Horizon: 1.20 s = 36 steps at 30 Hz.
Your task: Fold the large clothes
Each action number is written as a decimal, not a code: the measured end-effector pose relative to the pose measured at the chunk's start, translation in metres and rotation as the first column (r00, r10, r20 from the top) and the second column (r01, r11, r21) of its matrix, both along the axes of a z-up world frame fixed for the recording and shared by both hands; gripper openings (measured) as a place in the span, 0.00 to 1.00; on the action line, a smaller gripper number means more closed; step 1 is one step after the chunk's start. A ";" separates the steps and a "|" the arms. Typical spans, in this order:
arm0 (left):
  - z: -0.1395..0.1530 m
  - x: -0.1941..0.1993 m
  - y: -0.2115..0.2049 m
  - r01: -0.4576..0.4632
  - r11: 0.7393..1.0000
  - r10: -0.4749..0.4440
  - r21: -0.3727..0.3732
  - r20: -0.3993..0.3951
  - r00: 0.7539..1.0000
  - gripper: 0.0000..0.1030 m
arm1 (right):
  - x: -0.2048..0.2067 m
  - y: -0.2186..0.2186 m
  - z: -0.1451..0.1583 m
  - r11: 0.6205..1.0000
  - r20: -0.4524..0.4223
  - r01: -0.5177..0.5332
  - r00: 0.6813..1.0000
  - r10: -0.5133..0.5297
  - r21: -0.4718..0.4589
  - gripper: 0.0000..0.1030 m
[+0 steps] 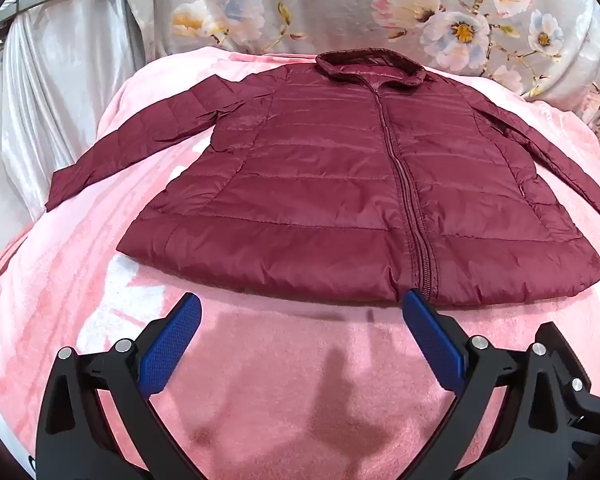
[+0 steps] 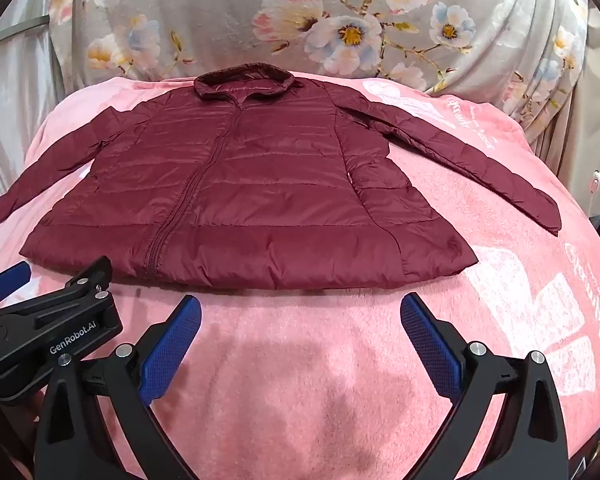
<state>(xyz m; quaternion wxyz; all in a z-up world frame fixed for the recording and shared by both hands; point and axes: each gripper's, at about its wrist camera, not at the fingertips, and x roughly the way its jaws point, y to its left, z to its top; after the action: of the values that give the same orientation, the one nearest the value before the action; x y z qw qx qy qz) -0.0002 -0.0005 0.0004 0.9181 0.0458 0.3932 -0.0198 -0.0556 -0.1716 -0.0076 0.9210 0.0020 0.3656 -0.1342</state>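
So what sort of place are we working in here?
Probably a bedroom: the maroon jacket lies spread on a pink fleece blanket that looks like a bed cover, with floral fabric draped behind it.

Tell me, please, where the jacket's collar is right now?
In both wrist views the collar sits at the far end of the maroon jacket, next to the floral fabric behind the pink blanket.

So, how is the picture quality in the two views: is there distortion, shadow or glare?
Left wrist view: strong fisheye bending, dark corners; the maroon jacket is sharp with a soft sheen; the open left tongs throw dim shadows on the pink blanket. Right wrist view: same curving, the blanket edge bows; a soft shadow lies between the open right tongs; no hard glare.
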 end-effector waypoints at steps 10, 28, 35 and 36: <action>0.004 -0.003 -0.003 -0.001 1.000 0.001 0.006 -0.009 1.000 0.95 | -0.001 0.001 0.003 1.000 -0.012 -0.003 1.000 0.003 0.006 0.95; 0.013 -0.011 0.006 -0.013 1.000 0.013 0.007 -0.009 1.000 0.95 | -0.003 0.000 0.006 1.000 0.004 -0.004 1.000 0.004 0.008 0.95; 0.013 -0.010 0.009 -0.018 1.000 0.018 0.009 -0.015 1.000 0.95 | -0.004 0.004 0.004 1.000 0.002 -0.008 1.000 0.008 0.006 0.95; 0.012 -0.010 0.010 -0.018 1.000 0.018 0.010 -0.017 1.000 0.95 | -0.004 0.004 0.004 1.000 0.002 -0.008 1.000 0.008 0.006 0.95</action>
<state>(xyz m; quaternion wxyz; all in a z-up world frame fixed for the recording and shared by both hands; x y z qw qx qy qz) -0.0101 0.0092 0.0125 0.9147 0.0464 0.4013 -0.0100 -0.0594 -0.1678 -0.0037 0.9218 0.0034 0.3653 -0.1296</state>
